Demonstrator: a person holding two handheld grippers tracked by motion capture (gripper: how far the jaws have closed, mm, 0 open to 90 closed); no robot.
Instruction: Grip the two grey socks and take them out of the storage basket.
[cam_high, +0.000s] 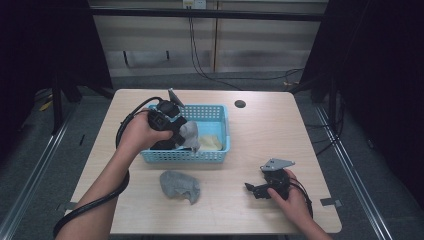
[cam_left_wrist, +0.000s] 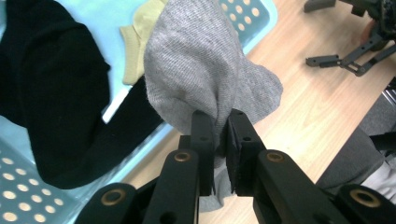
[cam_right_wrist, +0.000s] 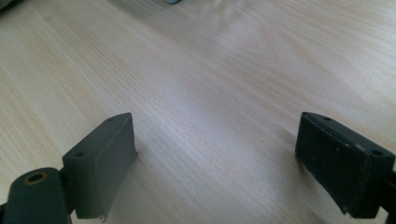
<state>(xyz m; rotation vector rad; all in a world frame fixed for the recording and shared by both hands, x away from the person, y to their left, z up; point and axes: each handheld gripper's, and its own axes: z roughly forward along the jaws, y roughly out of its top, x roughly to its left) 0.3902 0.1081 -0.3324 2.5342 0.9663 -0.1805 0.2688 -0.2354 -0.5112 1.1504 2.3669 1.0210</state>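
Grey sock (cam_high: 190, 135) is what I'm working on here, it's pinched in my left gripper (cam_high: 181, 131) right over the blue basket (cam_high: 220, 111), a bit left of center in the high view. Looks to me like I'm mid-way through pulling socks out of the basket, since another grey sock (cam_high: 180, 186) is already lying on the table (cam_high: 260, 130) just below the basket's near wall. My right gripper (cam_high: 250, 188) sits on the table at the lower right, well apart from all of it. In the left gripper view the grey sock (cam_left_wrist: 205, 70) hangs in the middle of the frame with my jaws clamped tight on a fold of it, pads squeezing fabric from both sides. A black sock (cam_left_wrist: 56, 93) fills the left side and a yellow sock (cam_left_wrist: 140, 42) peeks out at the top, both down in the basket (cam_left_wrist: 23, 205). Next move, I reckon, is carrying it clear of the rim and down next to its twin, and I'd want to lift high enough that the dangling end doesn't snag the wall. Right gripper view is bare wood (cam_right_wrist: 210, 84) with my jaws standing wide apart, nothing between them.
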